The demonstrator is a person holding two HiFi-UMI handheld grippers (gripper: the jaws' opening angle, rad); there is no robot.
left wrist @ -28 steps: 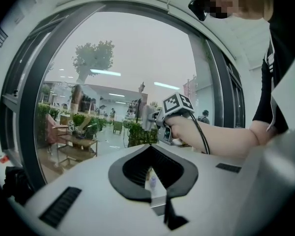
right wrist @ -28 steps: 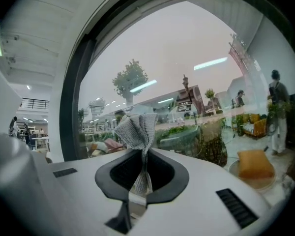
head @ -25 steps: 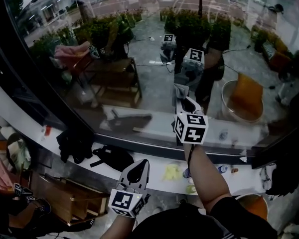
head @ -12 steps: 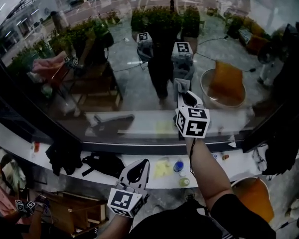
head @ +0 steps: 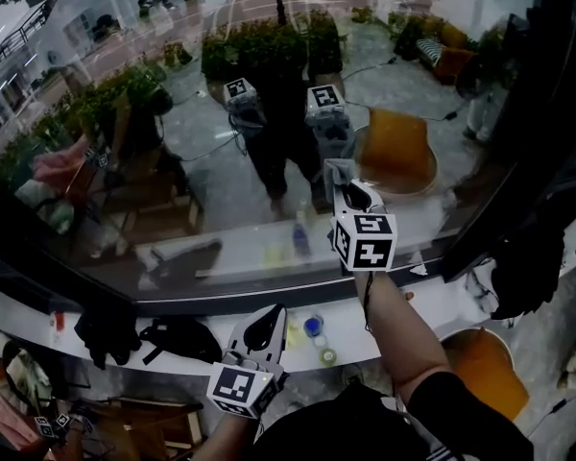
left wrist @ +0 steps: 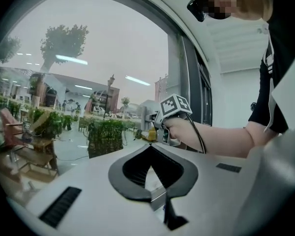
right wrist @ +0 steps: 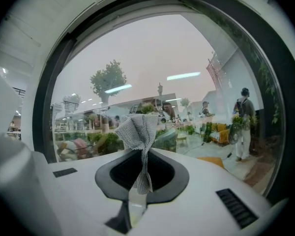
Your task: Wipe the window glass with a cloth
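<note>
Wiping stroke, right side of the pane. My right gripper (head: 344,188) is raised to the window glass (head: 211,200) with its jaws clenched on the cloth (head: 337,170). In the right gripper view the grey knit cloth (right wrist: 137,129) is pinched along the closed jaws and fans out in a loose tuft past their tips. In the head view the tuft meets its own reflection, so I judge it to be at the glass or just off it. My left gripper (head: 260,331) hangs low, well apart from the pane, above the white sill (head: 48,317). The left gripper view shows its jaws drawn together on nothing.

Hazards, as I judge them:
- Only a narrow fold of cloth sits in the grip. Drag against the glass on a long stroke could pull it free and drop it to the sill.
- The tuft is short. Pressing too hard, or tilting the gripper, would bring the hard jaw tips onto the glass and scratch or knock it.
- Too light a touch leaves the cloth skimming without wiping, and the reflections make true contact hard to confirm.
- A low sweep could strike the small bottles (head: 313,327) on the sill.
</note>
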